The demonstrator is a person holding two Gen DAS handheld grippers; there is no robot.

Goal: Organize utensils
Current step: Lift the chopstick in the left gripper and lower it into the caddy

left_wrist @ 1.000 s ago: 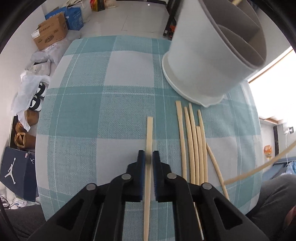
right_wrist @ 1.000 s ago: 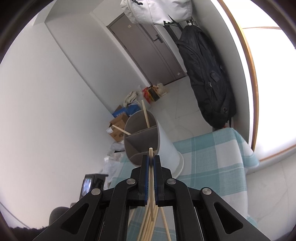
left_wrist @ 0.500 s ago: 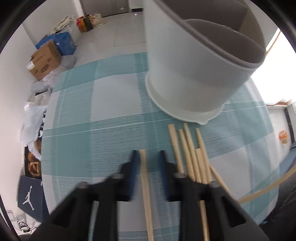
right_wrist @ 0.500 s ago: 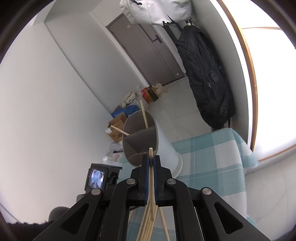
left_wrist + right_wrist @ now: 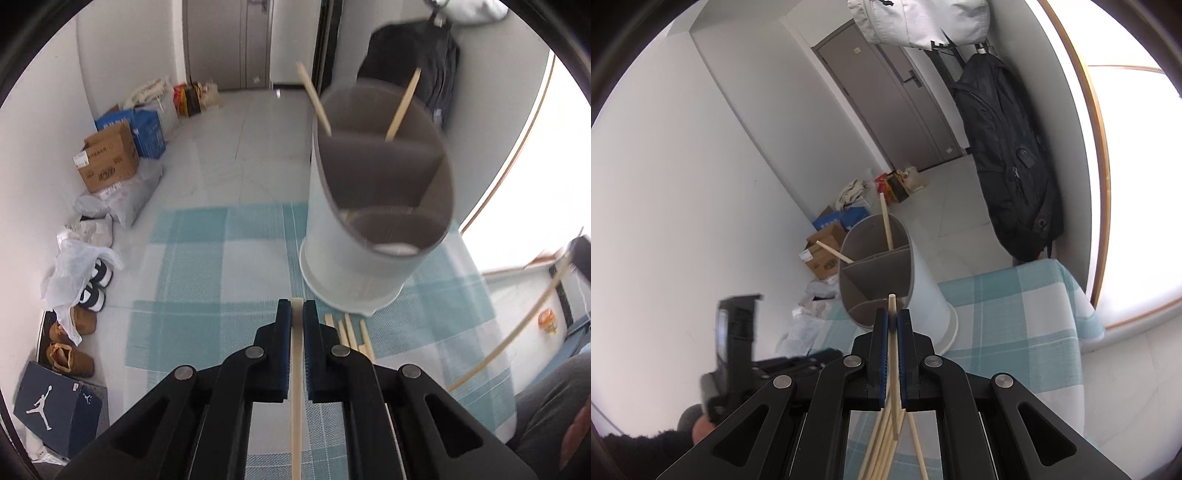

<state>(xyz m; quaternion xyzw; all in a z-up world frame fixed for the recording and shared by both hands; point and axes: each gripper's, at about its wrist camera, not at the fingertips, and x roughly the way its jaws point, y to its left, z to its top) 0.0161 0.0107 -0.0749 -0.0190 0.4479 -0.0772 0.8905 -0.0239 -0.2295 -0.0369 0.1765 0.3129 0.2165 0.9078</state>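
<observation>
A white utensil holder (image 5: 373, 229) with grey dividers stands on the teal checked tablecloth (image 5: 207, 266); two chopsticks (image 5: 402, 105) lean inside it. It also shows in the right wrist view (image 5: 886, 273). My left gripper (image 5: 296, 306) is shut on a pale wooden chopstick (image 5: 296, 391), lifted above the cloth, just left of the holder's base. My right gripper (image 5: 892, 315) is shut on another chopstick (image 5: 893, 354), its tip in front of the holder's near rim. Several loose chopsticks (image 5: 351, 334) lie on the cloth below the holder.
Cardboard boxes (image 5: 107, 162), bags and shoes (image 5: 94, 284) sit on the floor left of the table. A black backpack (image 5: 1008, 166) hangs on the wall behind. The left gripper's body (image 5: 738, 350) shows low left in the right wrist view.
My left gripper opened briefly, closed on the chopstick again, and lifted and tilted it up toward the holder. My right gripper has held its chopstick almost still.
</observation>
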